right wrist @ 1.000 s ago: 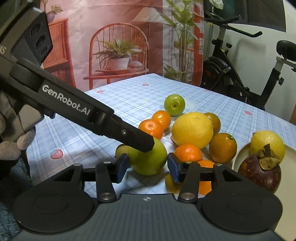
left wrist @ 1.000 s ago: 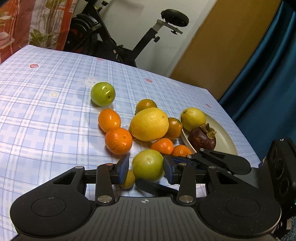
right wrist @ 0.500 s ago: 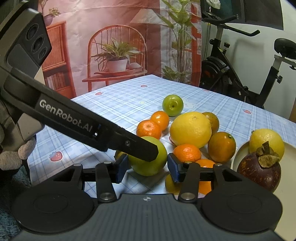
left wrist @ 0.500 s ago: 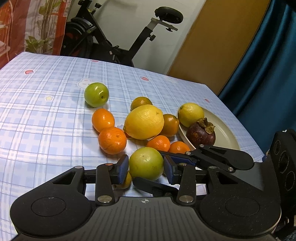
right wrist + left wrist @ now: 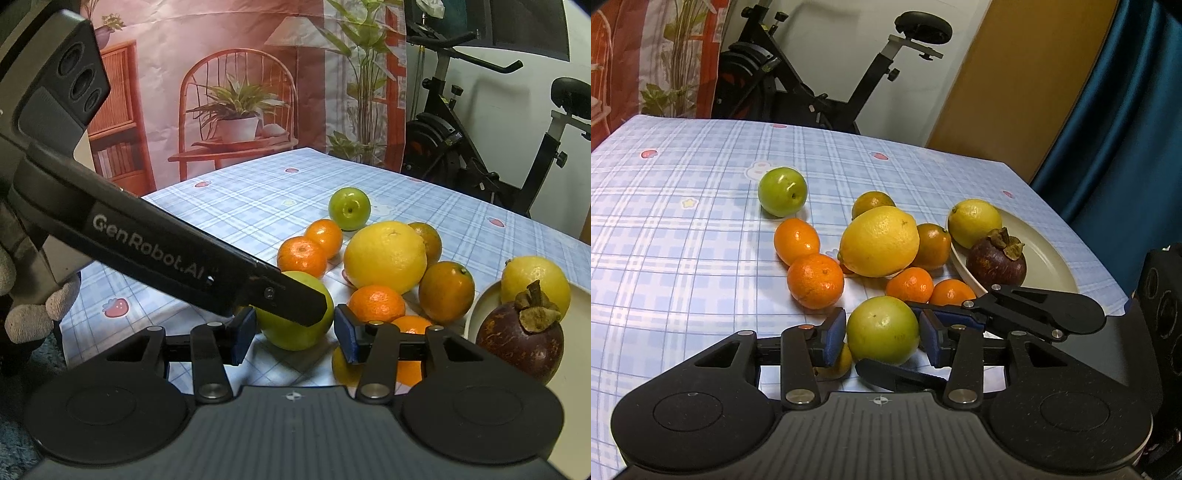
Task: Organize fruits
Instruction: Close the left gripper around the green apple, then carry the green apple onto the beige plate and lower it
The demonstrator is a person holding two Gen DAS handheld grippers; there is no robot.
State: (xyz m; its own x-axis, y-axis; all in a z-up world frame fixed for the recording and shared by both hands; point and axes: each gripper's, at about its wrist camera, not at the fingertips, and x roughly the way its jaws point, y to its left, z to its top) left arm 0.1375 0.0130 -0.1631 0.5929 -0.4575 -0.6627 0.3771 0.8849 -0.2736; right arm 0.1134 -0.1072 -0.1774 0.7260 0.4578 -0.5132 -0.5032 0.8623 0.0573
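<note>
Pale green fruit (image 5: 882, 329) on the checked bench (image 5: 683, 236), at the near edge of the fruit cluster, framed by both grippers. Left gripper (image 5: 882, 338) — fingers opening, the fruit between them with narrow gaps on either side. Right gripper (image 5: 293, 334) — fingers parted around the same fruit, not pressing it. Lemon (image 5: 974, 222) and mangosteen (image 5: 996, 260) lie on the plate (image 5: 1045, 258); large yellow citrus (image 5: 879, 241) and oranges stay on the cloth.
</note>
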